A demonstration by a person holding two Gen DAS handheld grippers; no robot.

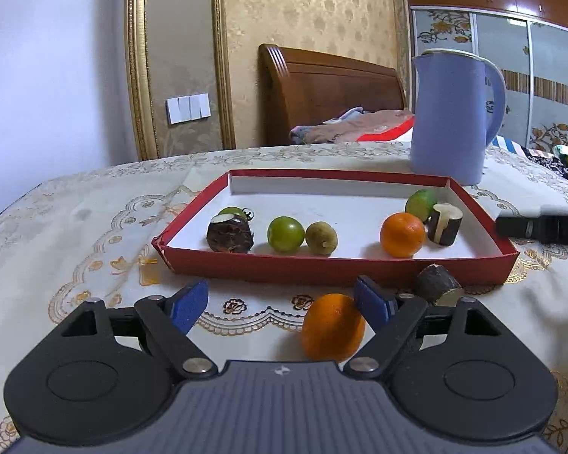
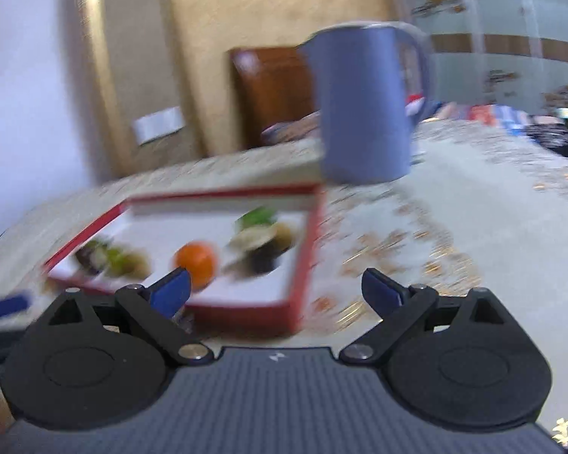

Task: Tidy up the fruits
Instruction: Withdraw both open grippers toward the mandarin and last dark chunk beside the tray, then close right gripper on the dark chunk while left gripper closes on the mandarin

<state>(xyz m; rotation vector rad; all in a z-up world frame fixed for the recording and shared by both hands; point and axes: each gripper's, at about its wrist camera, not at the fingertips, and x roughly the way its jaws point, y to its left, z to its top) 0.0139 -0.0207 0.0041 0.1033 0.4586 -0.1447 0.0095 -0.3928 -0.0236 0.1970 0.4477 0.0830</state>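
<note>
A red tray (image 1: 337,266) with a white floor holds an orange (image 1: 402,235), green fruits (image 1: 286,234), a brownish fruit (image 1: 321,238) and two dark cane pieces (image 1: 230,234). In front of it on the cloth lie a second orange (image 1: 332,327) and a dark cane piece (image 1: 435,283). My left gripper (image 1: 280,304) is open, its right finger beside this orange. My right gripper (image 2: 276,287) is open and empty over the tray's (image 2: 303,265) near right corner; that view is blurred.
A blue kettle (image 1: 452,113) stands behind the tray at the right, also in the right wrist view (image 2: 363,106). A dark object (image 1: 541,227) lies right of the tray. The table has an embroidered cream cloth (image 1: 75,234). A bed is behind.
</note>
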